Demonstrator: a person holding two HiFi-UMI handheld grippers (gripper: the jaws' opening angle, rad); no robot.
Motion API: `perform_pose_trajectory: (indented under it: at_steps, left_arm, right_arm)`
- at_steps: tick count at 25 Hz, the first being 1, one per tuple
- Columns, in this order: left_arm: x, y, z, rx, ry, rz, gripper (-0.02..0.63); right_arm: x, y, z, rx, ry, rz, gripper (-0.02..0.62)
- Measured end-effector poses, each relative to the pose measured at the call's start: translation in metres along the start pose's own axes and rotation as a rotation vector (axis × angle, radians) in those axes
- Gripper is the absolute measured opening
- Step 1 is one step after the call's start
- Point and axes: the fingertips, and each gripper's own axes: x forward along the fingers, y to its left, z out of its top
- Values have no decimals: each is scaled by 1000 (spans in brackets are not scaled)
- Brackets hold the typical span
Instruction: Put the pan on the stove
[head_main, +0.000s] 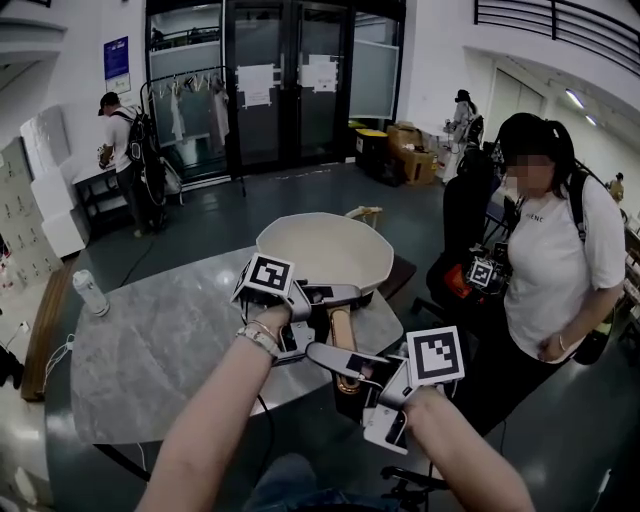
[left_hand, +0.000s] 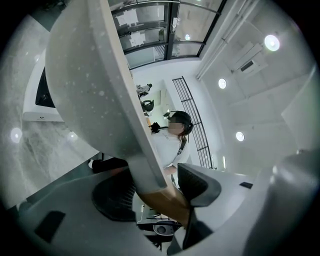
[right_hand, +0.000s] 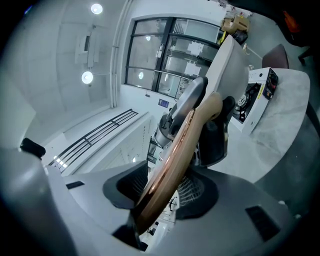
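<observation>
A cream pan with a wooden handle hangs level over the far edge of the marble table. My left gripper is shut on the handle where it joins the pan, which fills the left gripper view edge-on. My right gripper is shut on the outer end of the handle. The stove, a white box with a black top, sits on the table beyond the pan; it also shows in the left gripper view. In the head view the pan hides it.
A white can stands at the table's left edge. A person in a white T-shirt stands close at the right. Another person stands far back left, by a clothes rack and glass doors.
</observation>
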Motion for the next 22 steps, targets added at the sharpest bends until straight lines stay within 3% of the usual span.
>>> perform_pose_trajectory:
  at_steps: [4, 11, 16, 22]
  left_arm:
    - [0, 11, 10, 26, -10, 8, 258]
    - [11, 13, 43, -33, -41, -18, 258]
    - [-1, 39, 69, -34, -27, 36, 258]
    - [6, 70, 87, -69, -27, 14, 258]
  right_arm:
    - [2, -8, 4, -10, 12, 7, 164]
    - [11, -20, 40, -5, 42, -9, 164]
    - [32, -34, 54, 17, 48, -14, 167]
    - [44, -70, 68, 14, 59, -30, 169]
